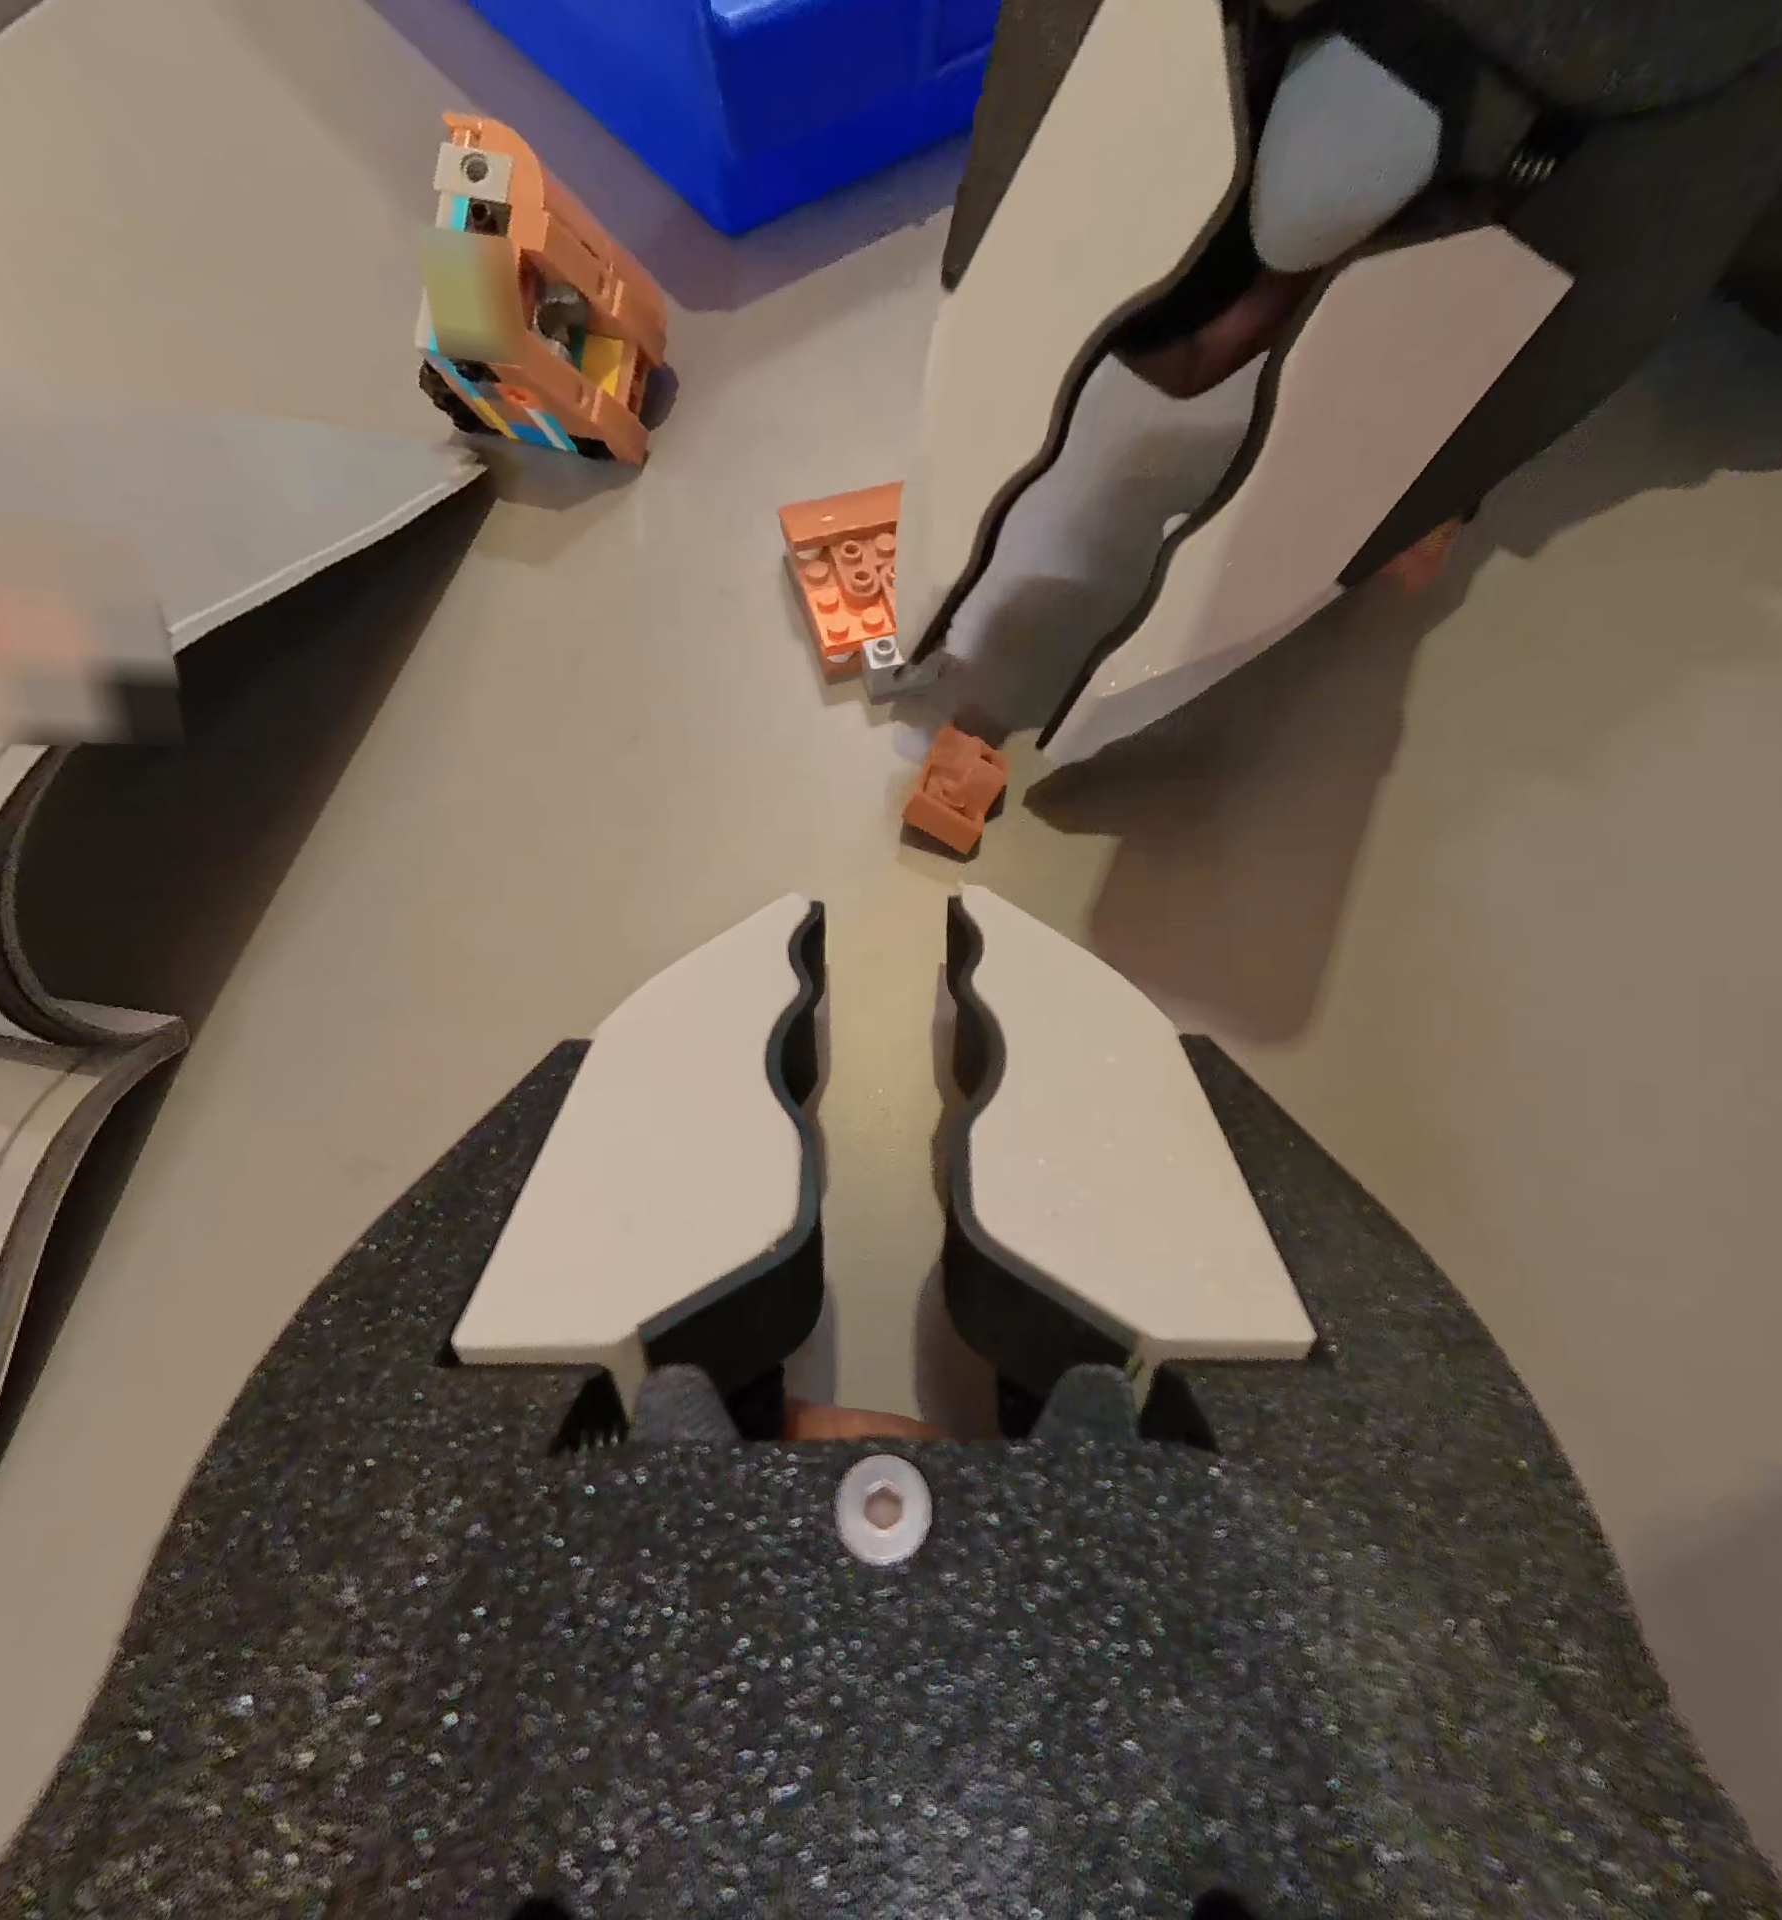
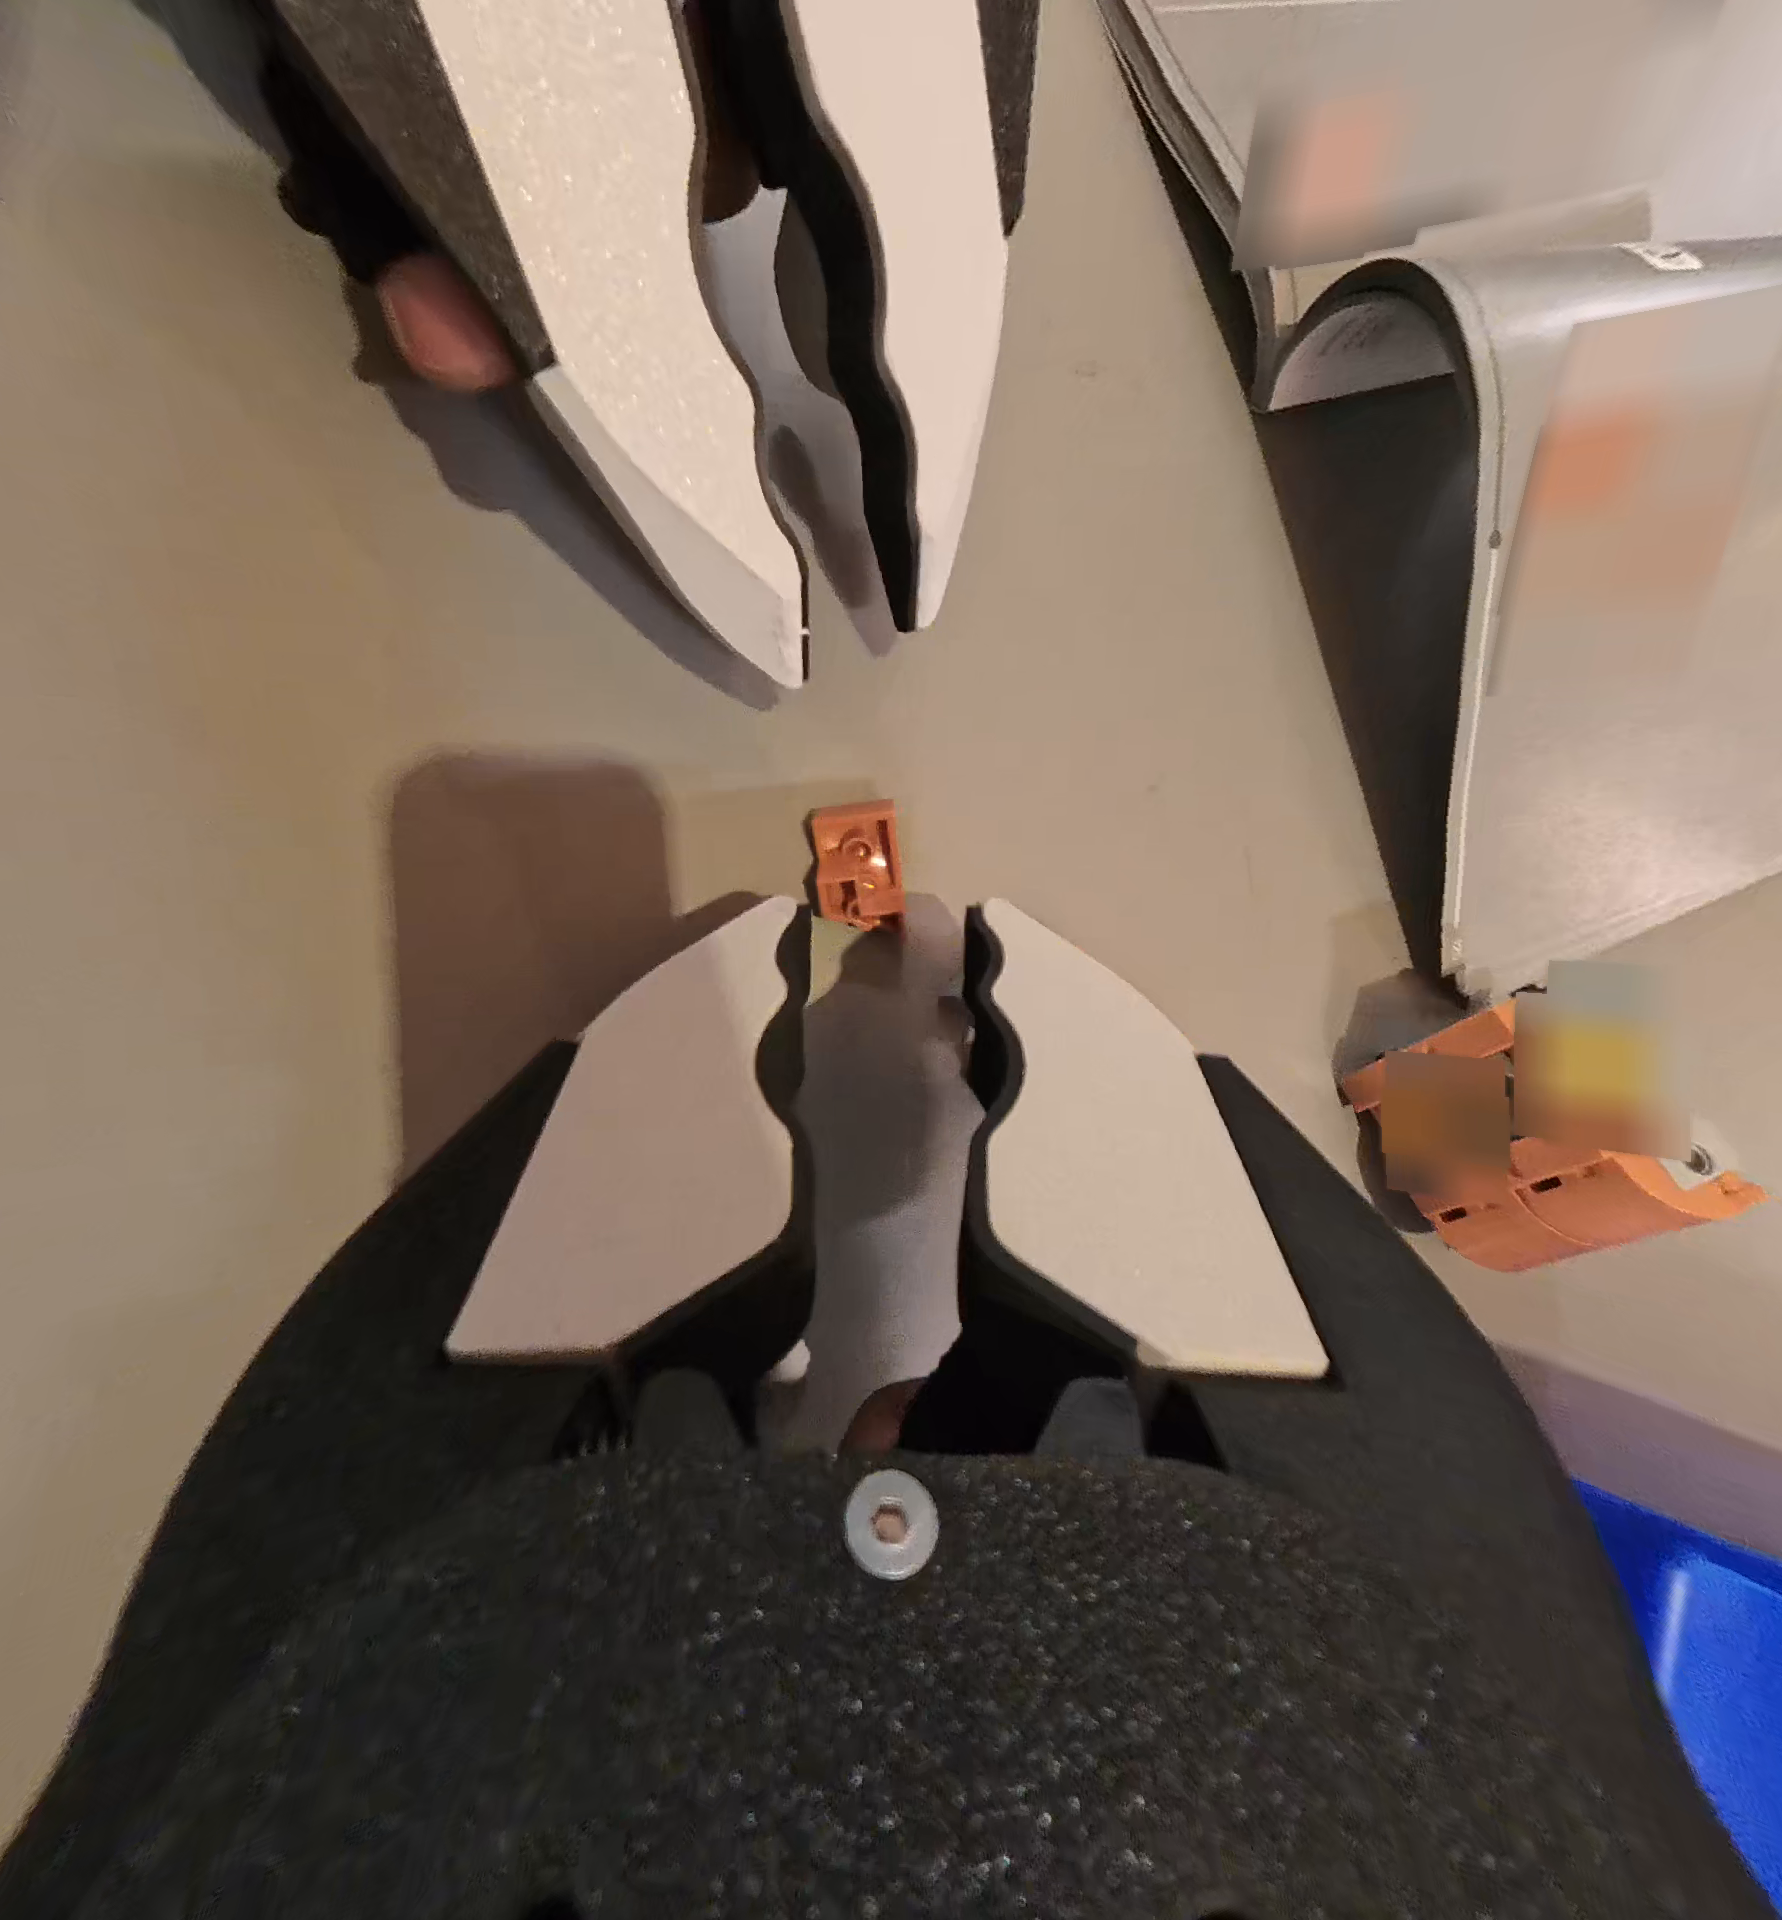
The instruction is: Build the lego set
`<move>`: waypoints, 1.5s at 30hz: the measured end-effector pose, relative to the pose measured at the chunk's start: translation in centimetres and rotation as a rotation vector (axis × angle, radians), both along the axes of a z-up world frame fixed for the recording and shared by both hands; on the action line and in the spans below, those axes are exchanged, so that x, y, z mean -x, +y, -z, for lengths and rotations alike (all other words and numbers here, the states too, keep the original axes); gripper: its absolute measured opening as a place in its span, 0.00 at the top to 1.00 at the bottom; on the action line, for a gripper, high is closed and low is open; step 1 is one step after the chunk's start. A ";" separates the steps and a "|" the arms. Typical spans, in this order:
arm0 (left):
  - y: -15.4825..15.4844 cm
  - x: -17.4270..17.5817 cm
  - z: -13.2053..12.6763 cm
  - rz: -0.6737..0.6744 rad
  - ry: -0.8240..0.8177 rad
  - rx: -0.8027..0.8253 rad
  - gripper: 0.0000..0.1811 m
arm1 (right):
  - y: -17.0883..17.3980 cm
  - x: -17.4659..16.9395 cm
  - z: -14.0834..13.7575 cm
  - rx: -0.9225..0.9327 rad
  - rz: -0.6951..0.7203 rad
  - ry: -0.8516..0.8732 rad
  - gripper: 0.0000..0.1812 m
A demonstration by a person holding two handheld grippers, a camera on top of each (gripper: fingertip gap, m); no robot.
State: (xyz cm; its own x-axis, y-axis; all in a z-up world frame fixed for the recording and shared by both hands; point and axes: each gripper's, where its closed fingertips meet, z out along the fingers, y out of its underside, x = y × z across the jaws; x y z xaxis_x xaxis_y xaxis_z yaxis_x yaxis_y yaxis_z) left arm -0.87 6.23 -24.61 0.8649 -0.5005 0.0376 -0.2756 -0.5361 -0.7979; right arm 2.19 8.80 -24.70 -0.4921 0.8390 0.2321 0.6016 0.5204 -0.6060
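A small orange brick (image 1: 954,790) lies on the beige table, just beyond the tips of my right gripper (image 2: 887,912); it also shows in the right wrist view (image 2: 859,862). The right gripper is open and empty, angled down with its tips near the table (image 1: 980,707). An orange plate assembly (image 1: 845,582) with a small grey piece (image 1: 887,660) at its near end lies beside one right fingertip. My left gripper (image 1: 887,904) is open and empty, a short way back from the small brick, facing the right gripper (image 2: 856,644). The partly built orange model (image 1: 539,301) lies on its side, off to the left.
A blue bin (image 1: 762,94) stands at the table's far edge. An open instruction booklet (image 1: 274,520) with curled pages lies along the left side, next to the model (image 2: 1552,1143); it also shows in the right wrist view (image 2: 1645,623). A fingertip (image 2: 440,322) shows on the left gripper's handle.
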 end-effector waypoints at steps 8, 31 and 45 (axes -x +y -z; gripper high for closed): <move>-0.1 -0.1 0.2 0.006 0.038 -0.006 0.88 | 1.5 0.1 -0.8 -0.069 0.031 -0.025 0.82; 0.1 0.8 -0.4 -0.018 -0.027 -0.020 0.87 | 4.8 0.0 0.8 0.120 -0.133 -0.039 0.81; 8.2 1.1 -4.8 0.006 0.214 -0.471 0.88 | 4.6 0.0 -1.8 0.120 -0.145 0.322 0.77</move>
State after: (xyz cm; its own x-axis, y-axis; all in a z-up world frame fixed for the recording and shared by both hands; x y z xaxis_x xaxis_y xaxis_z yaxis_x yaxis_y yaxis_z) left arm -1.94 14.43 -19.83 0.8256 -0.4256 -0.3706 -0.4610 -0.1299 -0.8778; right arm 2.17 13.42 -22.91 -0.5260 0.7964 0.2985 0.2952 0.5001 -0.8141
